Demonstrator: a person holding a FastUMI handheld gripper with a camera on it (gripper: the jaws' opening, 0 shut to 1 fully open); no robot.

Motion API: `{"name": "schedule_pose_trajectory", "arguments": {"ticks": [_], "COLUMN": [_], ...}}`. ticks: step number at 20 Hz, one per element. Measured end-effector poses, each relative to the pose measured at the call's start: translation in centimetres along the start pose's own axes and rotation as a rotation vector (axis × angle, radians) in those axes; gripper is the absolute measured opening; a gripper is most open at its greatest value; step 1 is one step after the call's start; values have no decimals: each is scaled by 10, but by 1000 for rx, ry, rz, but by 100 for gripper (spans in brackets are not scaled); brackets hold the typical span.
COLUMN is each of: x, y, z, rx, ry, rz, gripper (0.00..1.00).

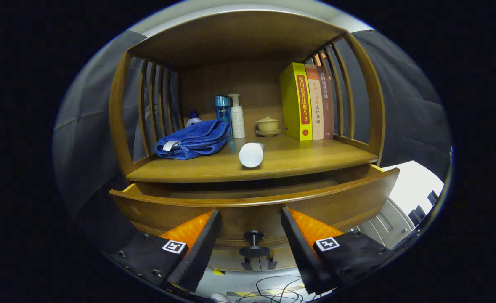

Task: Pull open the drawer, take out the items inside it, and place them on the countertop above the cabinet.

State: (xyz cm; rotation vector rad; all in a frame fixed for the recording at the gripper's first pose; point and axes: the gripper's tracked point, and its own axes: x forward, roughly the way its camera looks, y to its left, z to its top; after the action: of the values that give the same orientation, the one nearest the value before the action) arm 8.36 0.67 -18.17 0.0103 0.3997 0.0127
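We hold the gripper [251, 235] with its jaws spread wide and empty, one on each side of the drawer's knob [253, 243], touching nothing. The drawer [348, 202] stands pulled partway out from under the surface [315, 162]; its front edge lies just ahead of the fingers, and we cannot see what lies inside. On the surface above the drawer, one white tube [251, 154] lies near the front edge, end toward us, with bare wood on both sides of it. Left of the tube sits one folded blue towel [193, 139], which fills much of that side. Behind it stand three bottles: a small one [193, 118], a blue one [222, 110] and a white pump bottle [237, 116]. One lidded cup on a saucer [268, 125] sits further right, then three upright books [307, 101] against the slatted side rail [343, 90].
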Motion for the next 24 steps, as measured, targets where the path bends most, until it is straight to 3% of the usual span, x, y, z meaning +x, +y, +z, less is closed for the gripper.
{"name": "schedule_pose_trajectory", "arguments": {"ticks": [8,14,24], "x": [37,37,-40], "y": [-3,-2,0], "z": [8,8,52], "rx": [-13,-12,-13], "ry": [-8,-16,-120], "rz": [-7,1,32], "gripper": [96,96,96]}}
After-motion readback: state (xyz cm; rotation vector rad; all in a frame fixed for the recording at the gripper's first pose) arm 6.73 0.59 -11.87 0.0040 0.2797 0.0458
